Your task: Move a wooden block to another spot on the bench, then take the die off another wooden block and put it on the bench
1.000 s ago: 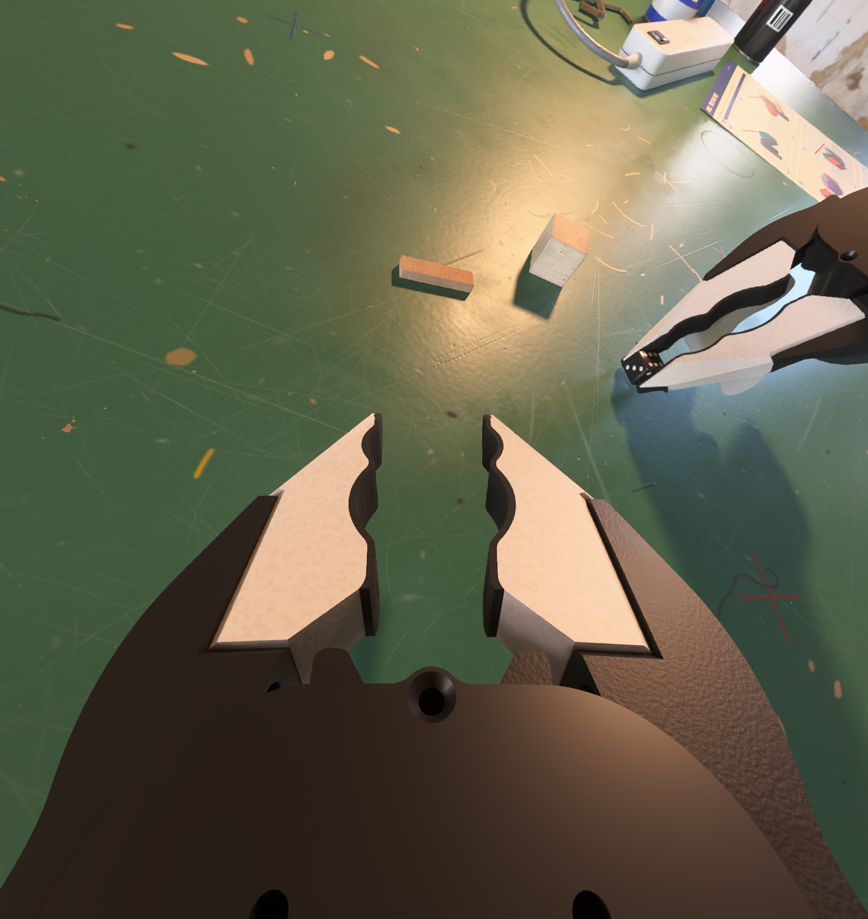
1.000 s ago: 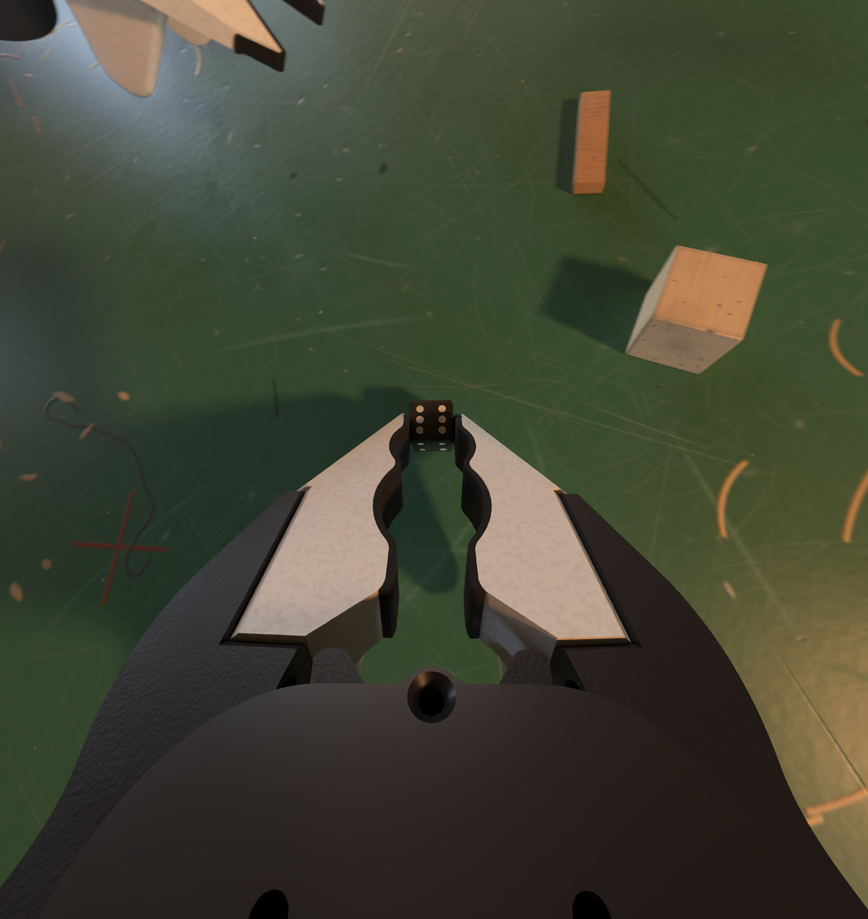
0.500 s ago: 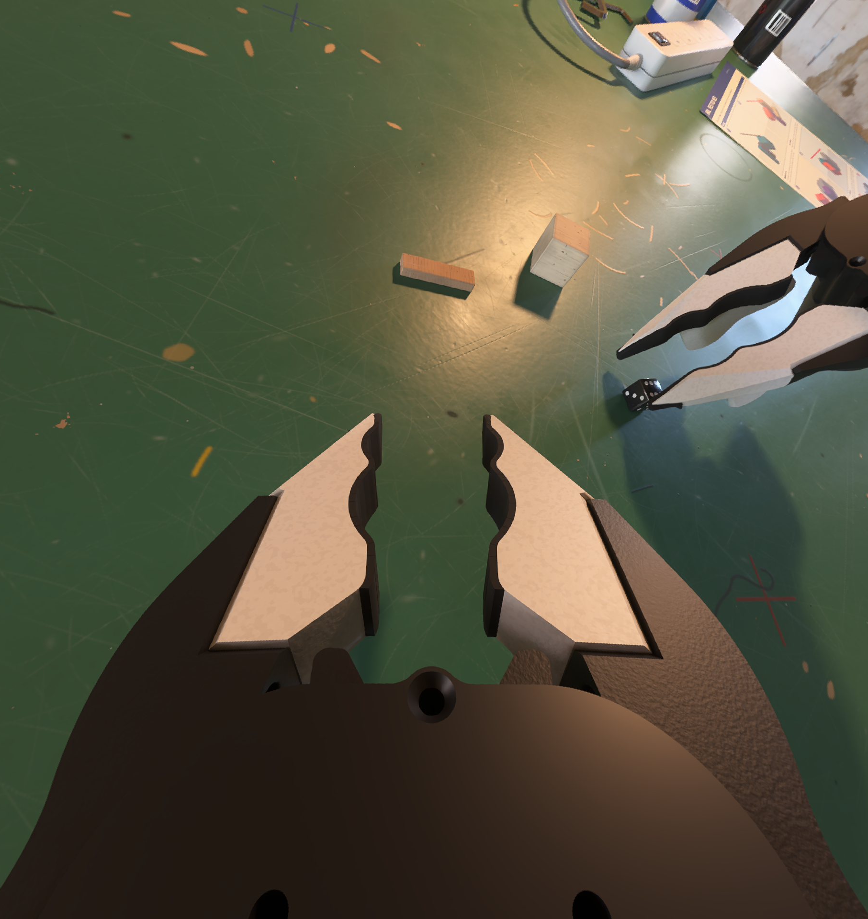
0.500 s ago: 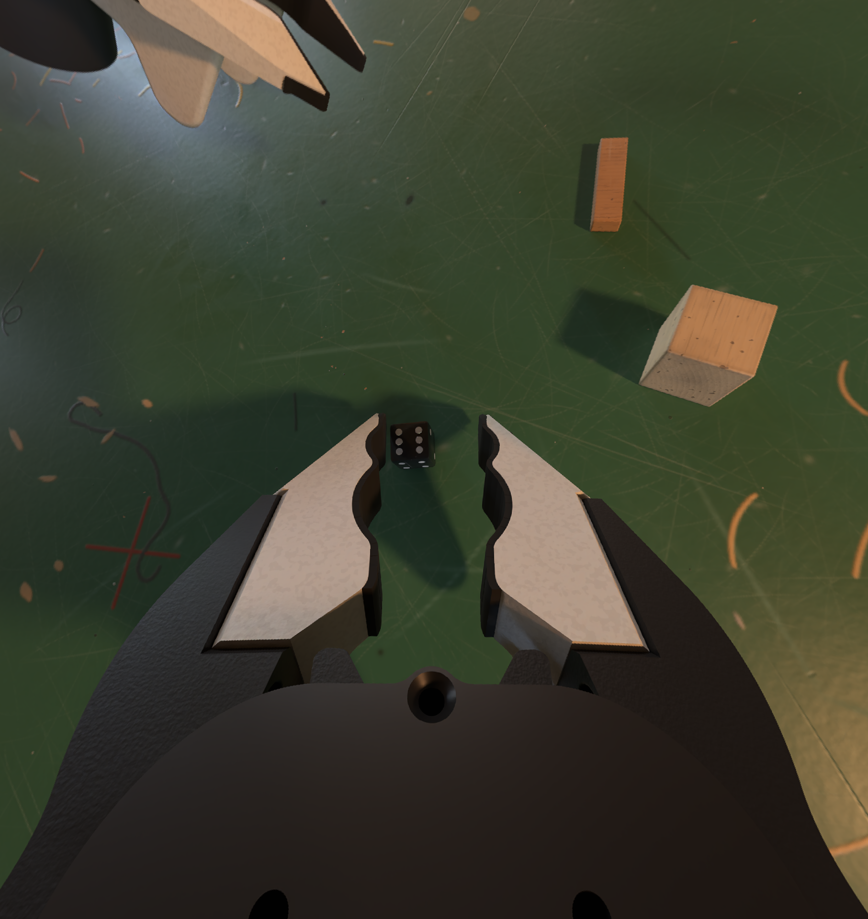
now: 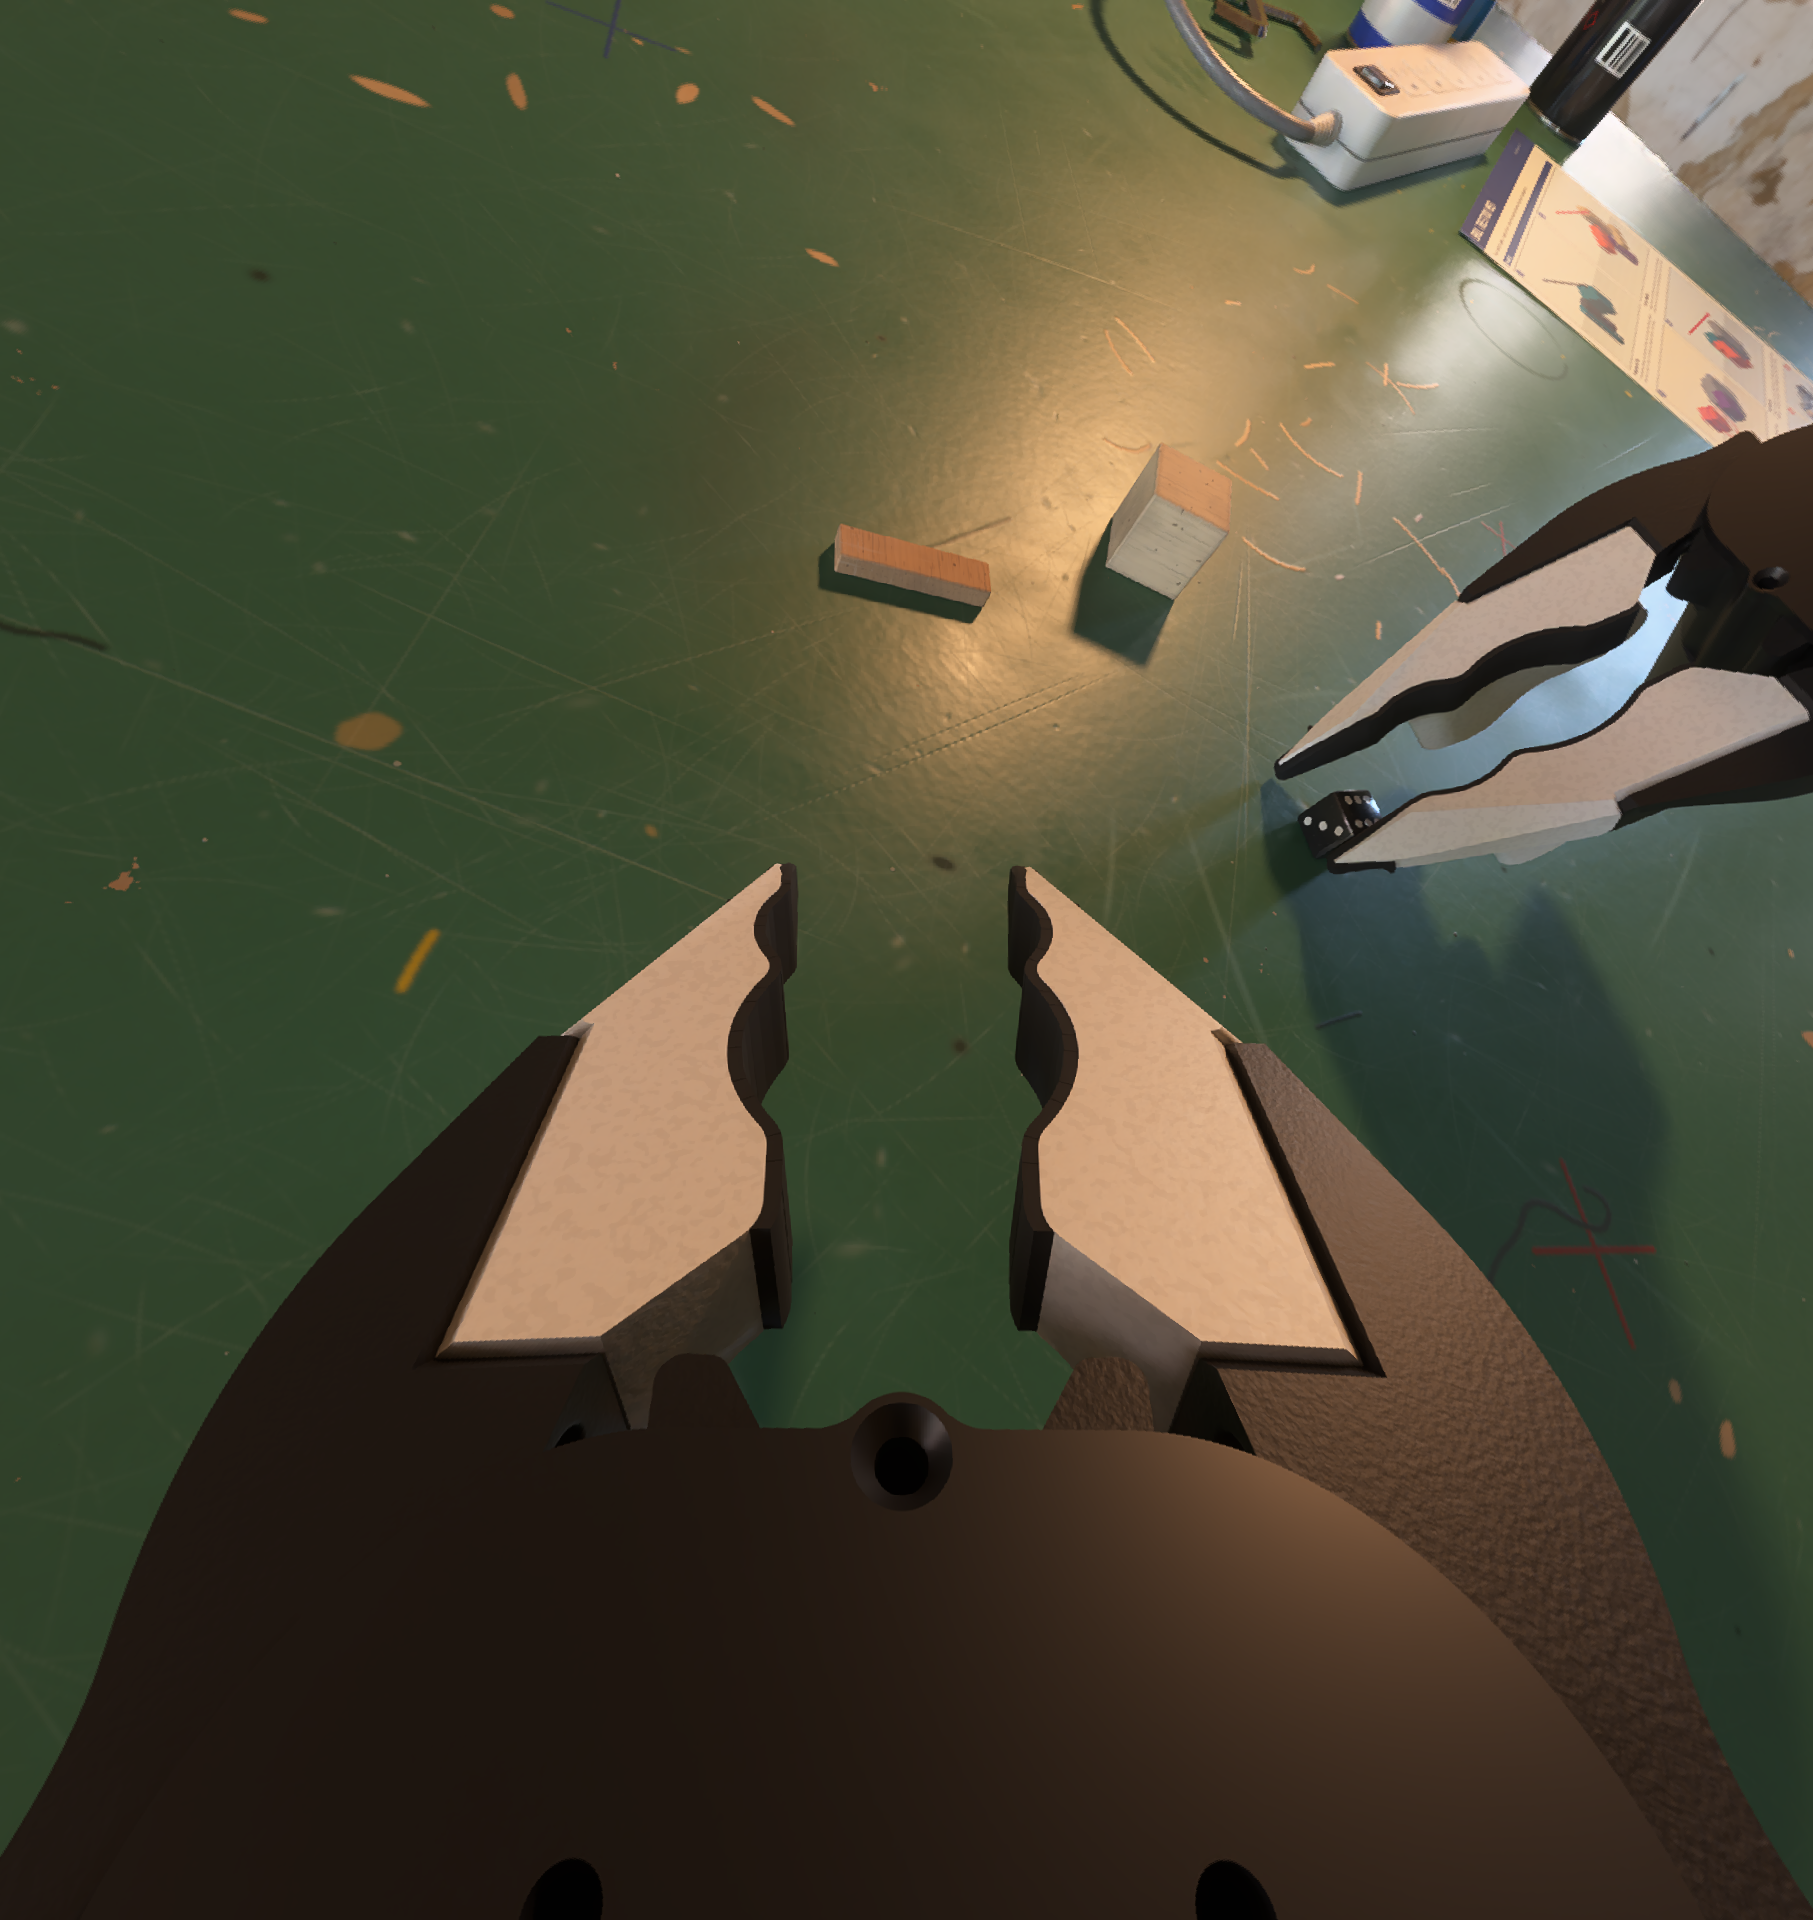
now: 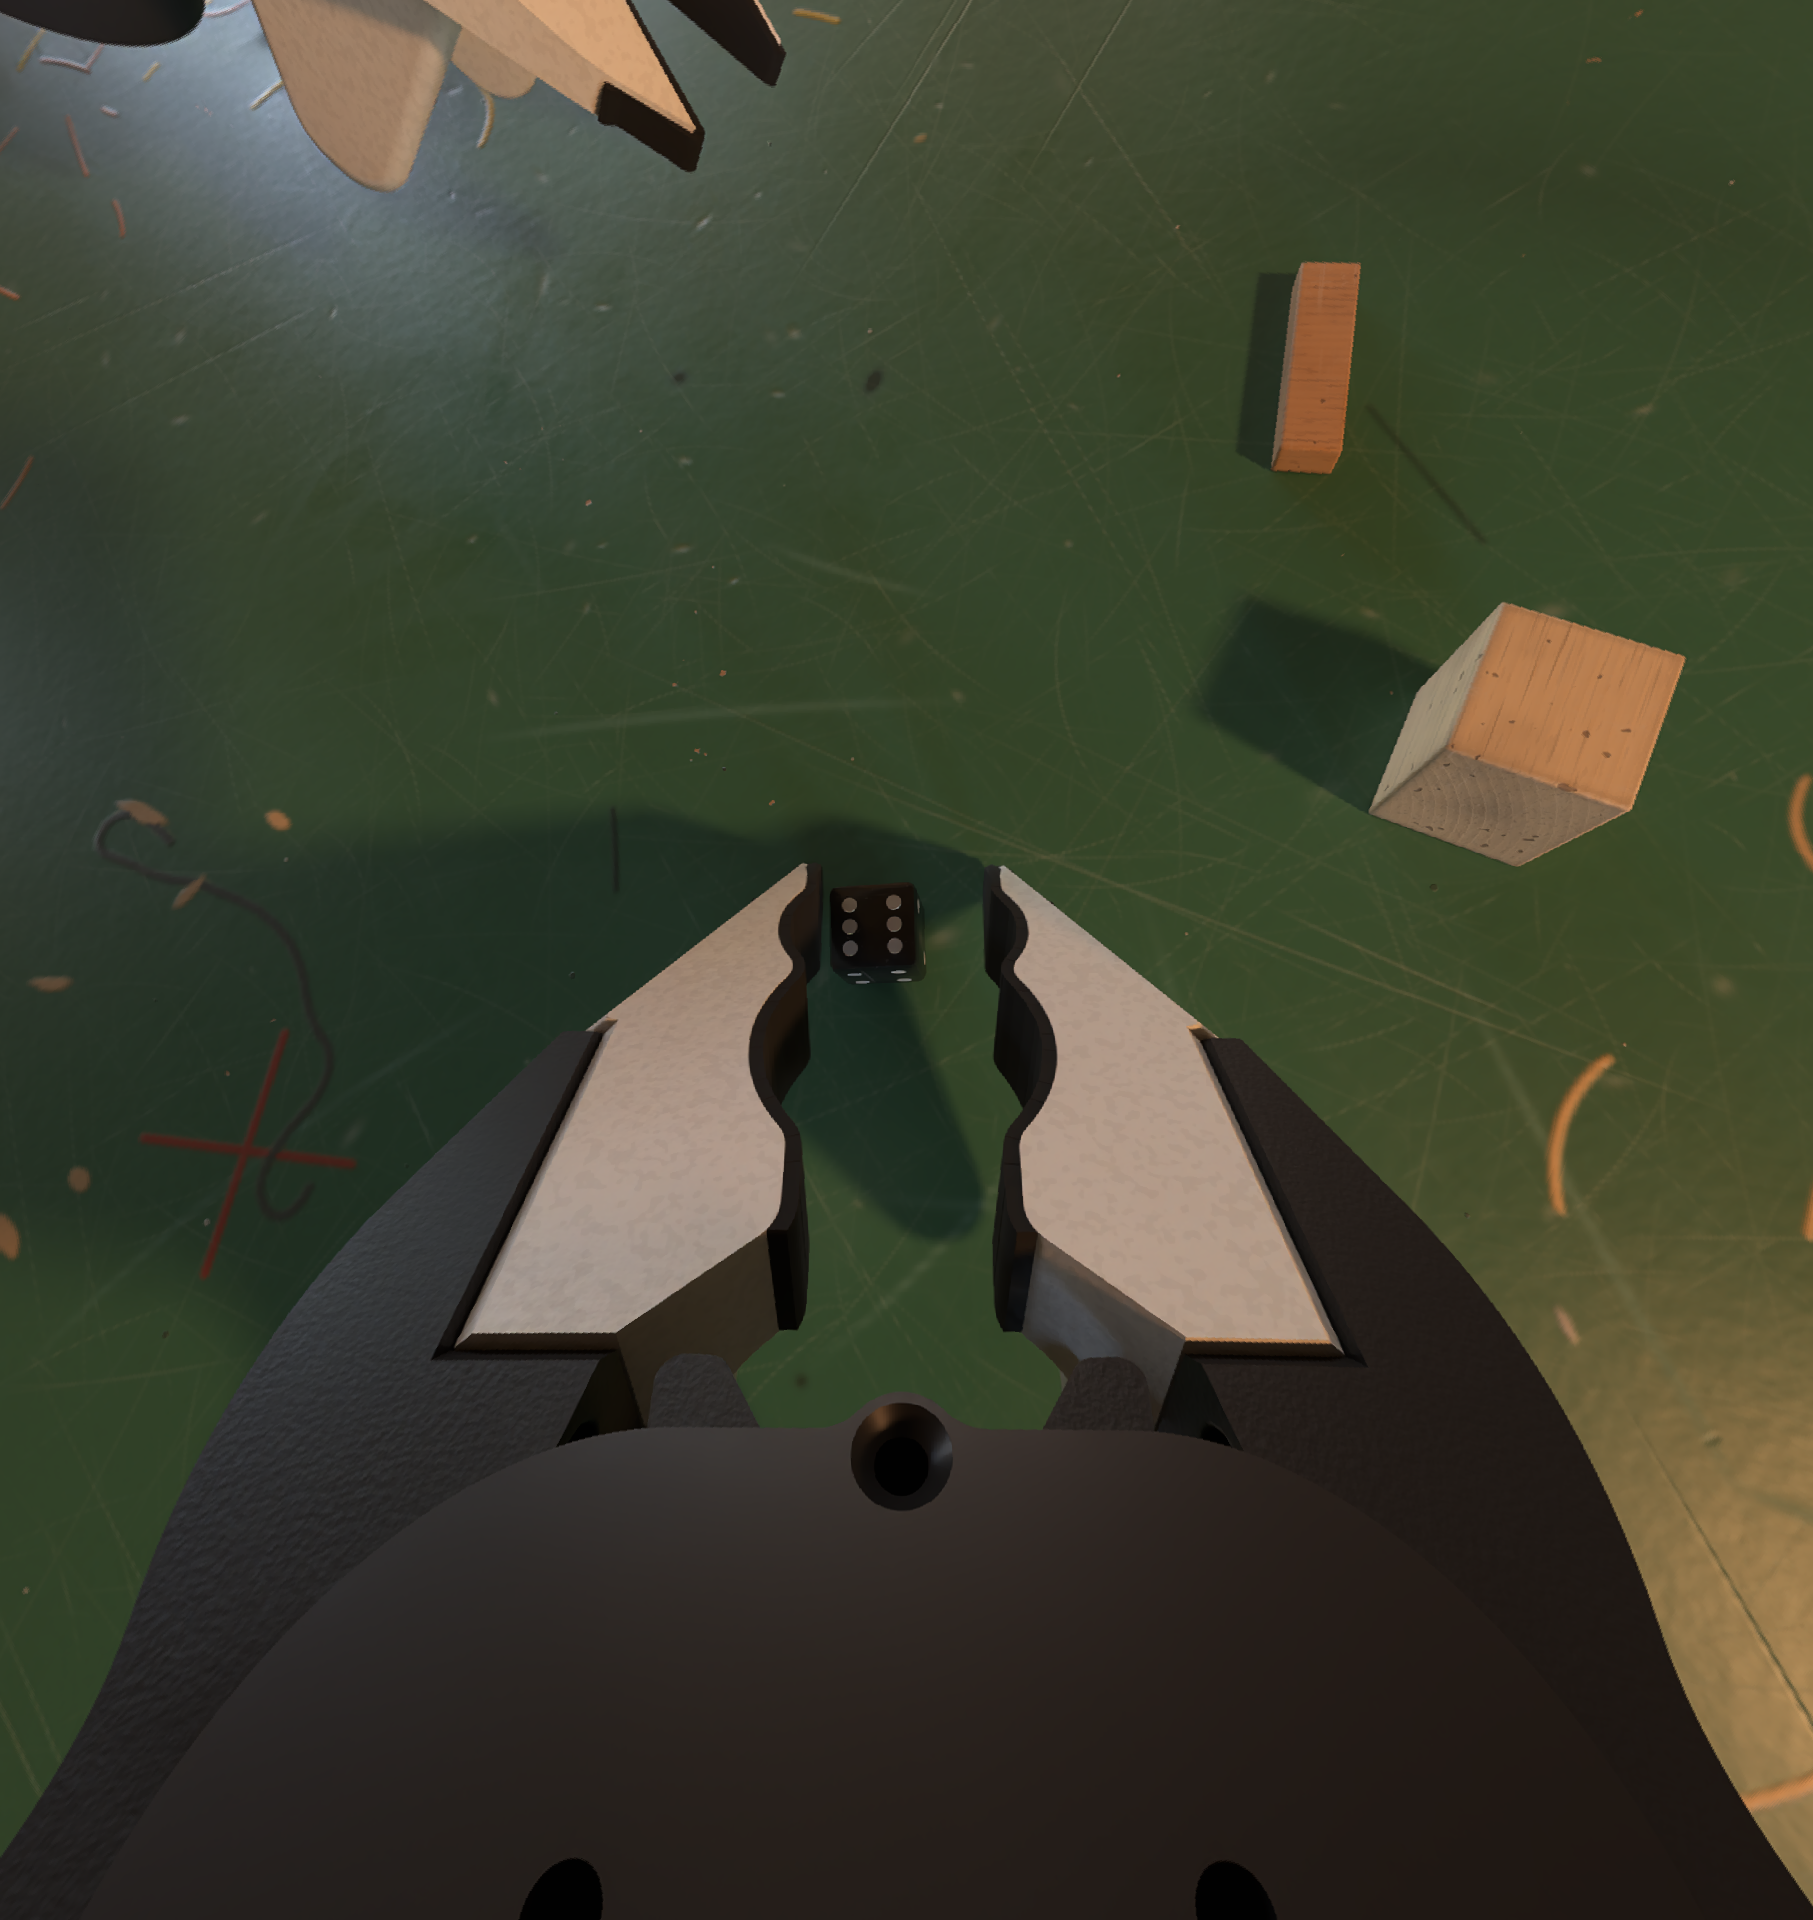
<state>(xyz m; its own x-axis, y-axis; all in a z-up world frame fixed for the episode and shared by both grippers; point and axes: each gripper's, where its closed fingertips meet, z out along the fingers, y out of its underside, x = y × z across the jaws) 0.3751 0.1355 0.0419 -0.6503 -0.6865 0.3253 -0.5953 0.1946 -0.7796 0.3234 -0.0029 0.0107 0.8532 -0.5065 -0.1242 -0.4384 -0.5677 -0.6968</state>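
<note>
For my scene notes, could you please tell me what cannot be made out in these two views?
- Left wrist view: part of the die is hidden behind a finger of the right hand-held gripper.
- Left wrist view: the black can is cut off by the top edge.
- Right wrist view: the left hand-held gripper is cropped by the top edge.

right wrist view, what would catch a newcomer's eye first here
The black die on the green bench, lying between the open right gripper fingertips, close to one. Next, the wooden cube to the right, with the thin block beyond it.
</note>
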